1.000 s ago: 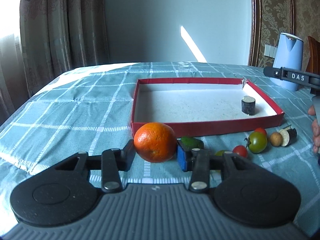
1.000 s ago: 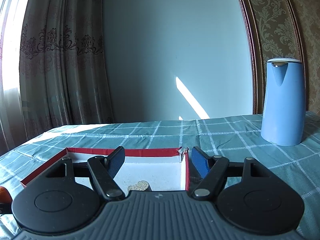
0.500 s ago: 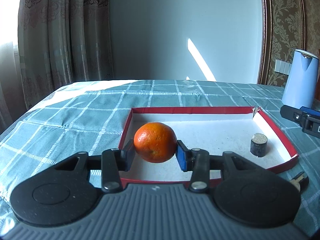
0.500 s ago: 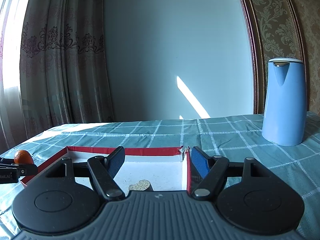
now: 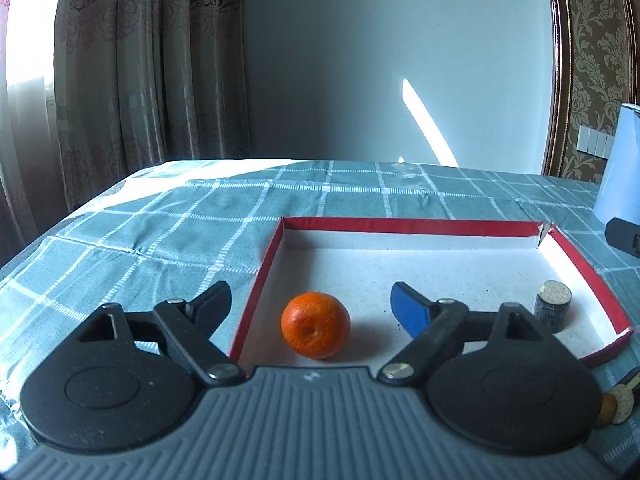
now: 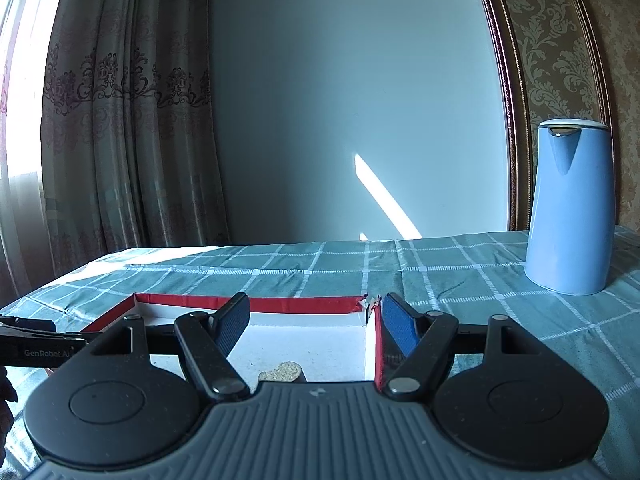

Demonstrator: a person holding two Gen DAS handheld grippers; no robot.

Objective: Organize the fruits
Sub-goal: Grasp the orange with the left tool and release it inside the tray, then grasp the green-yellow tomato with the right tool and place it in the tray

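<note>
My left gripper (image 5: 310, 300) has its two fingers spread wide apart, holding nothing. One finger is black, the other has a blue pad (image 5: 410, 312). Between them, touching neither, a round orange mandarin with dimpled skin (image 5: 315, 325) sits on the white speckled floor of a shallow cardboard tray with red walls (image 5: 408, 226). The mandarin lies in the near left part of the tray, close to the left wall. My black finger is outside that left wall, over the teal checked tablecloth (image 5: 168, 236); the blue-padded finger is over the tray floor.

Near the tray's right wall stands a short dark cylinder with a pale cork-like top (image 5: 553, 310), upright and well apart from the mandarin. Outside the tray, at the lower right edge of the left view, a few small pieces lie on the cloth, too hidden by the gripper body to identify.

My right gripper (image 6: 316, 326) also has its fingers parted and empty, a black one on the left and a blue-padded one on the right. It looks across the far right corner of the same tray, where the wall is torn open. A pale cork-like top just shows above the gripper body. To the right, on the cloth, stands a tall light blue electric kettle (image 6: 570, 216), upright and well apart from the tray. Patterned curtains (image 6: 120, 120) hang at the left, beside a plain pale wall.
</note>
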